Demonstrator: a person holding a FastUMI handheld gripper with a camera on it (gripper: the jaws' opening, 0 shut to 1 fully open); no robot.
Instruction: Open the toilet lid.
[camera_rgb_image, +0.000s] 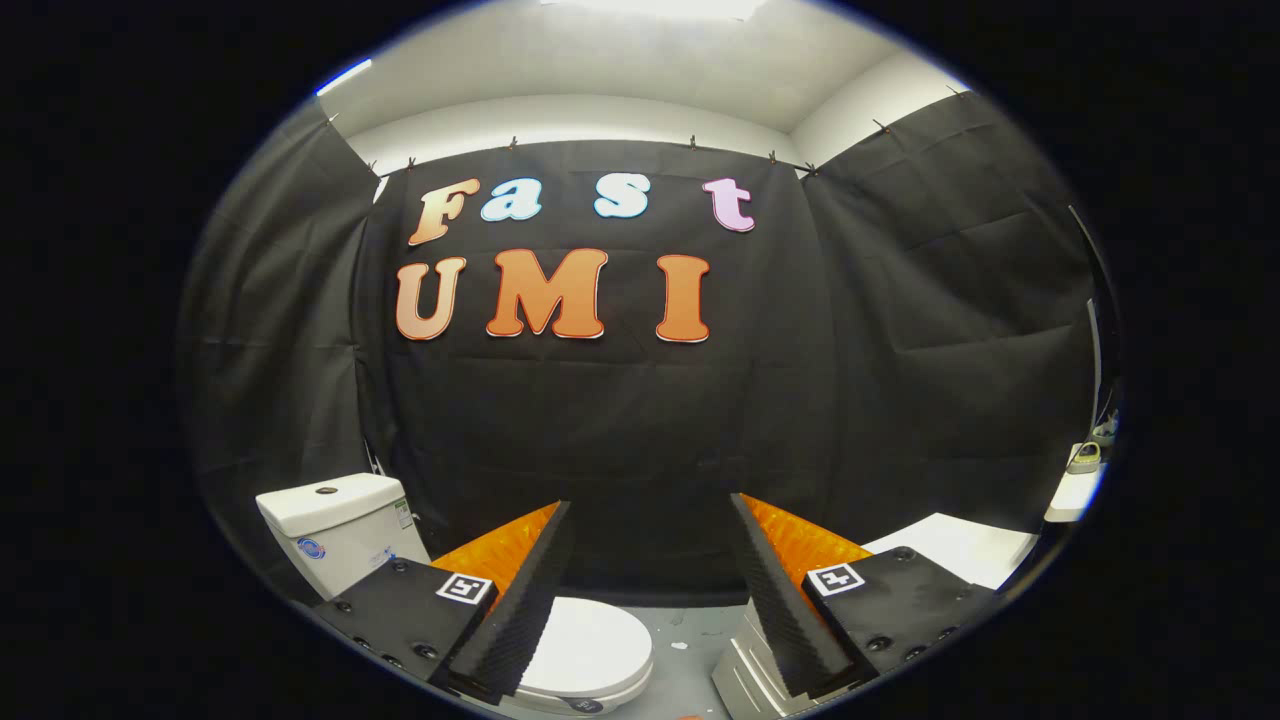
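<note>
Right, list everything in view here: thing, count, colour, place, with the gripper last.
Toilet lid: one, white, shut, low between the fingers, nearer the left one.
Cistern: one, white, beyond the left finger, against the cloth wall.
Cloth wall: black, hung all round the booth.
White box: one, on the grey floor under the right finger.
White surface: one, beyond the right finger.
Gripper: one, black with orange, jaws open and holding nothing, above the toilet.
</note>
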